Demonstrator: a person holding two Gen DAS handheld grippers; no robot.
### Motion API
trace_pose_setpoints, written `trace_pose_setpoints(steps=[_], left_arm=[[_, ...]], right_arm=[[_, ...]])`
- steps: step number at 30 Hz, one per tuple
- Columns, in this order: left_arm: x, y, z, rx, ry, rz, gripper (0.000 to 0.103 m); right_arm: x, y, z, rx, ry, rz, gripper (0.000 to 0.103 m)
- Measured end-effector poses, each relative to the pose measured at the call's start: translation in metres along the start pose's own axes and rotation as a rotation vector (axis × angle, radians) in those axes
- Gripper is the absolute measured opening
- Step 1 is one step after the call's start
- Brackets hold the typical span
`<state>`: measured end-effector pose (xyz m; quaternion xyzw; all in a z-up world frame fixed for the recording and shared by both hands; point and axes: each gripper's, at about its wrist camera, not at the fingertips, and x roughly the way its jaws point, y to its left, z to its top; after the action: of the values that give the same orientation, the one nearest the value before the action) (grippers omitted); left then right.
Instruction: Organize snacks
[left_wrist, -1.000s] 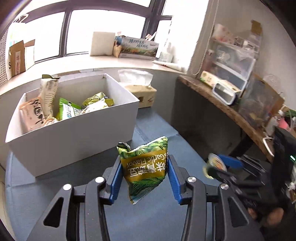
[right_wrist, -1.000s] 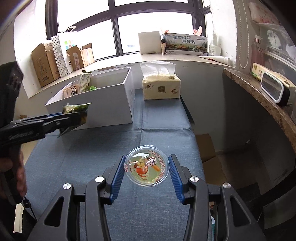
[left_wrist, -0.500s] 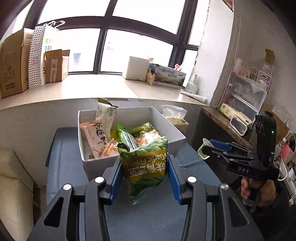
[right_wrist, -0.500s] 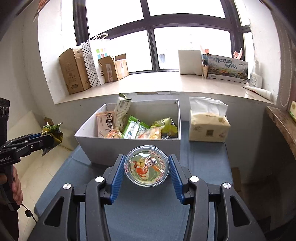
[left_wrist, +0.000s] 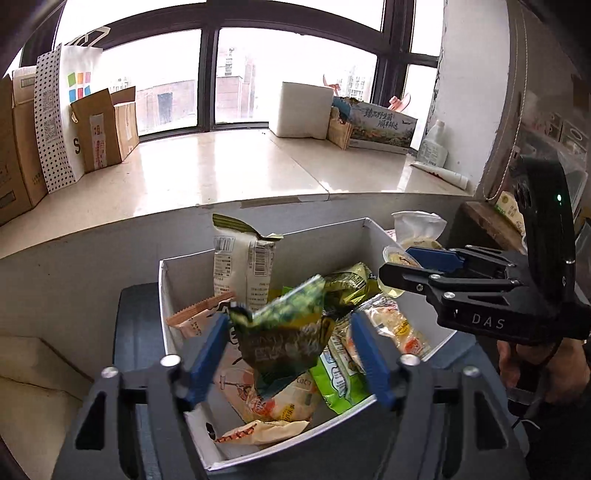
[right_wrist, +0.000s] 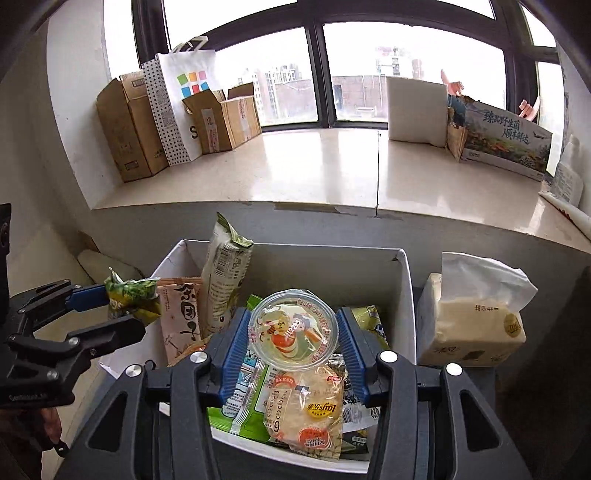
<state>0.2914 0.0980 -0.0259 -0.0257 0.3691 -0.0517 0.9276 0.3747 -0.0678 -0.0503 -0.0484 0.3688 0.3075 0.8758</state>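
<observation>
Green snack bag (left_wrist: 286, 332) blurred, tilted, loose between left gripper (left_wrist: 288, 354) fingers above white box (left_wrist: 173, 325); blue pads spread wide, opening, clear of bag on both sides. Same bag in right wrist view (right_wrist: 129, 299) at left rim of box, beside blue pad of left gripper (right_wrist: 110, 314).

Clear jelly cup (right_wrist: 293, 330), cartoon lid facing camera, between right gripper (right_wrist: 293, 332) fingers over middle of box. Fingers opening; narrow gaps at cup's rim on each side, so pads not pressing. In left wrist view cup (left_wrist: 397, 258) at tip of right gripper (left_wrist: 402, 266), over right far corner of box; hand (left_wrist: 535, 365) on grip at right edge.

Box packed: tall white-green packet (right_wrist: 225, 284) upright at far left, pink-beige packet (right_wrist: 183, 321) leaning beside it, light green pack (right_wrist: 243, 402) and clear bag of round yellow cakes (right_wrist: 306, 406) near front wall.

Box on dark blue desk (left_wrist: 136, 332). Tissue pack (right_wrist: 472, 317) just right of box. Beyond, pale window sill (right_wrist: 314, 166) with cardboard boxes (right_wrist: 129, 125), dotted paper bag (right_wrist: 177, 99) far left, white block (right_wrist: 417, 110) and printed carton (right_wrist: 502, 140) far right.
</observation>
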Motion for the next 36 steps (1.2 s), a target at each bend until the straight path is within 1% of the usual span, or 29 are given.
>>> trace_pose_setpoints(steps=[1,2,3,4,5,7,8,9,10,12,15,17,20,22,23,24,27,29,31,33,36], left_arm=[[0.004,-0.002,-0.001,0.013,0.006,0.022,0.103],[0.006,-0.002,-0.002,0.019,0.005,0.035,0.103],[0.006,-0.002,-0.003,0.015,0.0,0.037,0.103],[0.005,-0.001,-0.004,0.005,-0.004,0.034,0.103],[0.003,0.0,-0.005,-0.012,-0.008,0.023,0.103],[-0.001,0.002,-0.007,-0.034,-0.017,0.014,0.103],[-0.003,0.003,-0.007,-0.036,-0.021,0.033,0.103],[-0.006,0.003,-0.007,-0.036,-0.029,0.056,0.103],[-0.011,0.003,-0.007,-0.029,-0.052,0.074,0.103],[-0.027,0.003,-0.009,-0.019,-0.129,0.124,0.103],[-0.054,0.001,-0.01,-0.022,-0.195,0.16,0.103],[-0.075,-0.003,-0.011,-0.023,-0.239,0.187,0.103],[-0.104,-0.009,-0.017,-0.019,-0.294,0.201,0.103],[-0.12,-0.012,-0.024,-0.027,-0.298,0.185,0.103],[-0.127,-0.015,-0.027,-0.03,-0.288,0.171,0.103],[-0.133,-0.018,-0.031,-0.033,-0.266,0.161,0.103],[-0.156,-0.029,-0.05,-0.076,-0.243,0.132,0.103],[-0.174,-0.035,-0.063,-0.104,-0.24,0.116,0.103],[-0.19,-0.041,-0.077,-0.11,-0.237,0.079,0.103],[-0.205,-0.046,-0.091,-0.095,-0.266,0.047,0.103],[-0.223,-0.054,-0.111,-0.088,-0.284,0.006,0.103]], right_arm=[[0.007,-0.001,0.0,0.007,0.025,-0.009,0.081],[0.011,-0.003,0.0,0.01,0.022,-0.038,0.091],[0.01,-0.004,-0.001,0.005,0.001,-0.067,0.102],[0.009,-0.008,-0.002,0.01,-0.02,-0.095,0.103],[0.007,-0.012,-0.002,0.026,-0.034,-0.105,0.103],[0.008,-0.02,-0.004,0.071,-0.018,-0.078,0.103],[0.009,-0.023,-0.005,0.083,-0.007,-0.063,0.103],[0.008,-0.023,-0.006,0.081,0.0,-0.067,0.103],[0.006,-0.022,-0.007,0.069,-0.004,-0.081,0.103],[-0.002,-0.017,-0.009,0.037,-0.025,-0.114,0.103],[-0.023,-0.003,-0.01,-0.016,-0.078,-0.157,0.103],[-0.044,0.01,-0.011,-0.059,-0.136,-0.182,0.103],[-0.077,0.029,-0.013,-0.111,-0.21,-0.208,0.103],[-0.099,0.042,-0.019,-0.138,-0.248,-0.262,0.103],[-0.111,0.048,-0.022,-0.159,-0.278,-0.282,0.103],[-0.122,0.055,-0.027,-0.18,-0.297,-0.284,0.103],[-0.156,0.071,-0.044,-0.203,-0.328,-0.258,0.103],[-0.177,0.077,-0.061,-0.18,-0.348,-0.225,0.103],[-0.191,0.078,-0.077,-0.145,-0.317,-0.182,0.103],[-0.199,0.076,-0.092,-0.107,-0.276,-0.15,0.103],[-0.212,0.073,-0.113,-0.065,-0.239,-0.145,0.103]])
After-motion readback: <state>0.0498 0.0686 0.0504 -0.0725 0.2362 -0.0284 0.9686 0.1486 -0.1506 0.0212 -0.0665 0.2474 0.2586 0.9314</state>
